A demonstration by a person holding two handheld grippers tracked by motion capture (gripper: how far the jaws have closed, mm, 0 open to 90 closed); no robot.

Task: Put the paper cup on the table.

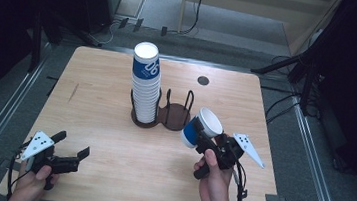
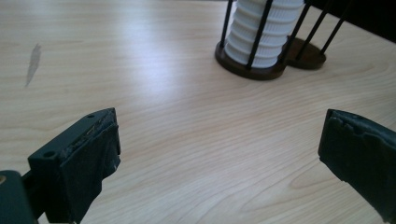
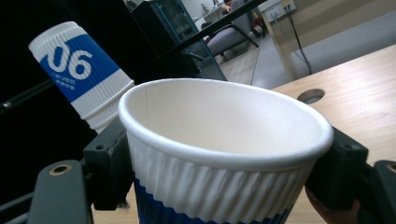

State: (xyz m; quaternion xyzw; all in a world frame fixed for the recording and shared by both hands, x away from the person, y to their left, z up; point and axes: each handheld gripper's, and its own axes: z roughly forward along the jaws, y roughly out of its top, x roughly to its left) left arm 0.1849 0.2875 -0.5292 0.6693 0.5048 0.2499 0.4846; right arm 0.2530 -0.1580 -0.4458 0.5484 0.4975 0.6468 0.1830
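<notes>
Cup [image 1: 203, 127] sits clamped in the right gripper [image 1: 206, 136] above the counter's [image 1: 94, 122] right side, off the stack [image 1: 145, 84]; the holder's [image 1: 175, 112] empty slot awaits it. Left gripper [image 1: 68, 150] hangs spread near the front-left corner.

The left gripper [image 1: 72, 145] sits low at the near left corner of the table [image 1: 108, 173], gripped by the person's left hand [image 1: 35, 178], jaws spread wide with nothing between them. The right gripper [image 1: 198, 135], held in the right hand [image 1: 213, 177], is raised and tilted over the table's near right part, jaws clamped on a paper cup [image 1: 203, 127].
</notes>
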